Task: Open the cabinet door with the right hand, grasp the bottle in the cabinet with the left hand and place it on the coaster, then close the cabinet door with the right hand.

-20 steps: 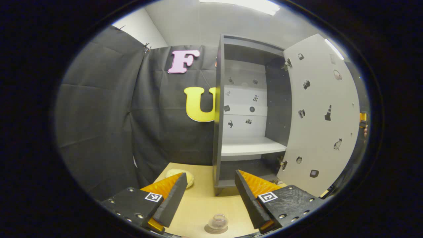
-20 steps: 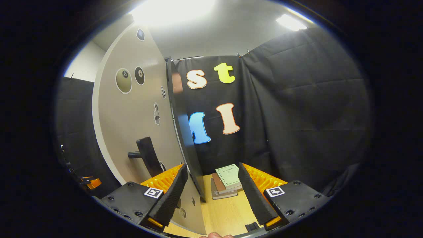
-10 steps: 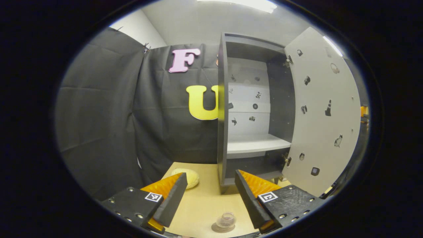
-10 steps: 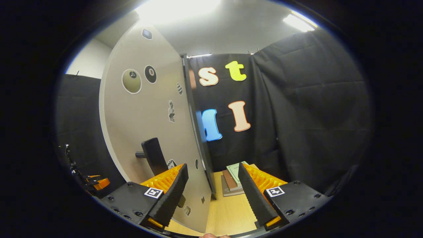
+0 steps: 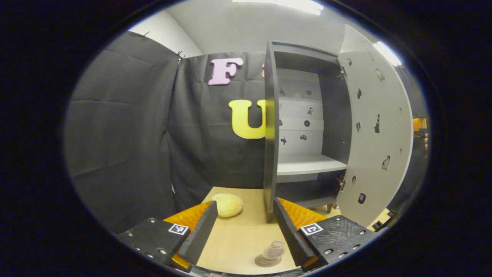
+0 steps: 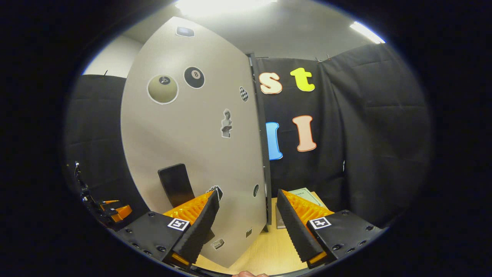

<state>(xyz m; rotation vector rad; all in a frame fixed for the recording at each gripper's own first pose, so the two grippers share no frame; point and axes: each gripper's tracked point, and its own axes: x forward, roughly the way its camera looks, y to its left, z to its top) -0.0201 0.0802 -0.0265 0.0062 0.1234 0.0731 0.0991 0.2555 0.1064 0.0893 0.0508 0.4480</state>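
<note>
1. While my left claw (image 5: 243, 227) hangs wide and empty above the pale wooden worktop (image 5: 238, 238), the small clear glass bottle (image 5: 273, 251) stands upright on the round brown coaster (image 5: 263, 261), just inside my right finger in the left gripper view.
2. Beyond it, the tall dark grey cabinet (image 5: 270, 127) stands open, its white shelf (image 5: 307, 166) bare, and its pale grey door with small stickers (image 5: 374, 134) is swung out to the right.
3. On the worktop to the left of the cabinet lies a rounded yellowish lump (image 5: 227, 204), well apart from the bottle.
4. My right claw (image 6: 248, 221) is spread wide too, gripping nothing; the door's edge (image 6: 261, 154) runs down between its fingers in the right gripper view.
5. The door's black block handle (image 6: 176, 184) sits just above my left finger there; whether they touch I cannot tell.
6. Past the door, a green-covered book (image 6: 307, 192) lies on the worktop behind my right finger.
</note>
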